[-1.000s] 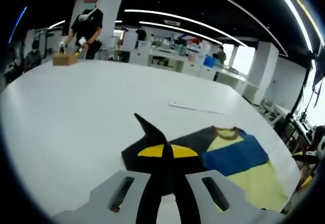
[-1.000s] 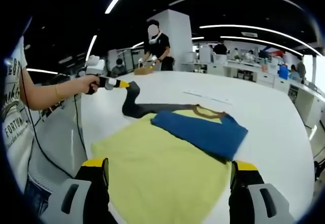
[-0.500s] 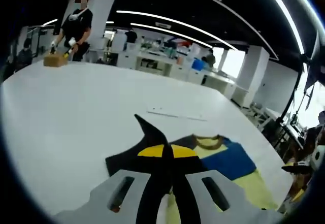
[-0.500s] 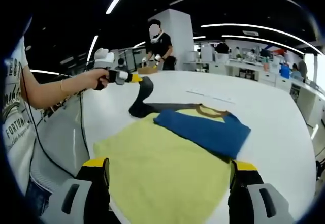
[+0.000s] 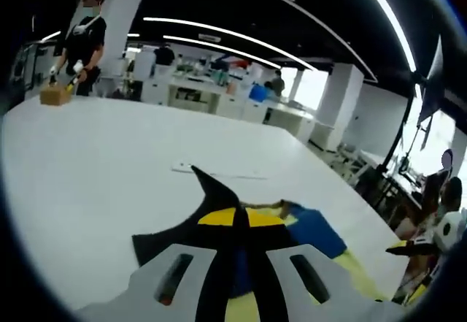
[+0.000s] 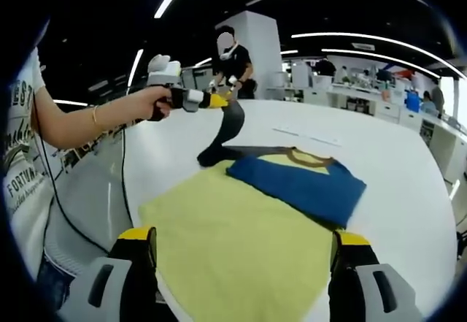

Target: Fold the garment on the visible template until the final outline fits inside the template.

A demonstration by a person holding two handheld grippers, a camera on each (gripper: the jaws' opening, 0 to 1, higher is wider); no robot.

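Limply, black sleeve in left gripper

White tabletop and what lies on it

The wide white tabletop carries a yellow shirt (one blue sleeve folded across its chest). A thin pale strip lies flat beyond the shirt, well apart. Near the far edge sits a small brown box.

Yellow-blue garment, black sleeve lifted
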